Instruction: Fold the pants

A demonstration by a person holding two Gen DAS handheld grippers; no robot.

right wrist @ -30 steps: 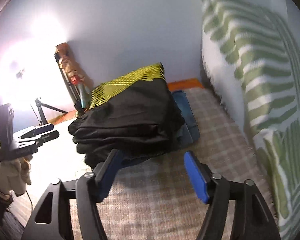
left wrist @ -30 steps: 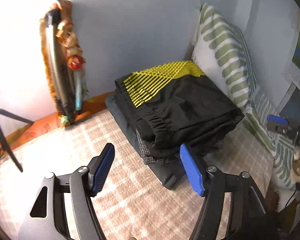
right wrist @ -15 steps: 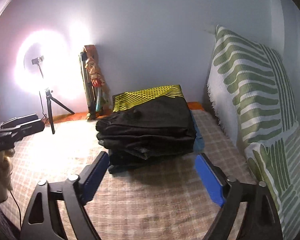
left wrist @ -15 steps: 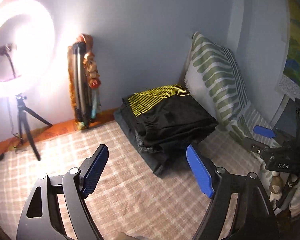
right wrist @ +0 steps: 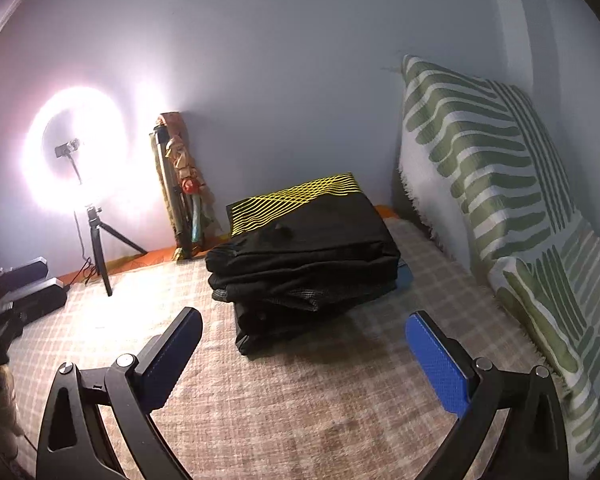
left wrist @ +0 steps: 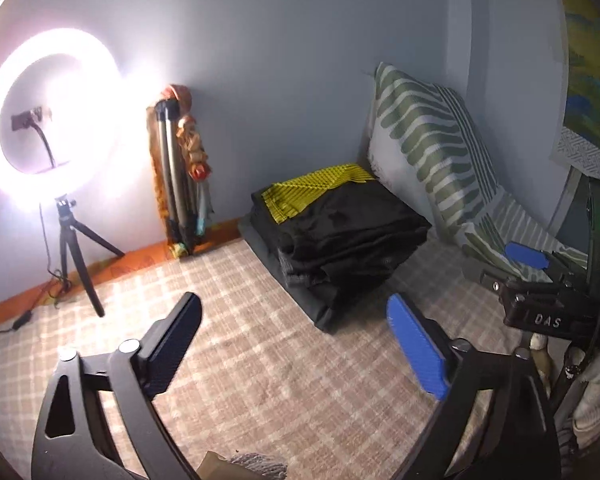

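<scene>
- Here both tongs are empty: the left tongs and right tongs gape wide at the bottom of their frames, above the checked bed cover.
- The folded pants top a stack at frame centre, well clear of both.
- Folding looks finished; next likely means fetching another garment.

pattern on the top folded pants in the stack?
Black top folded pants with yellow criss-cross lines at the far end; clearest in the right wrist view.
</scene>
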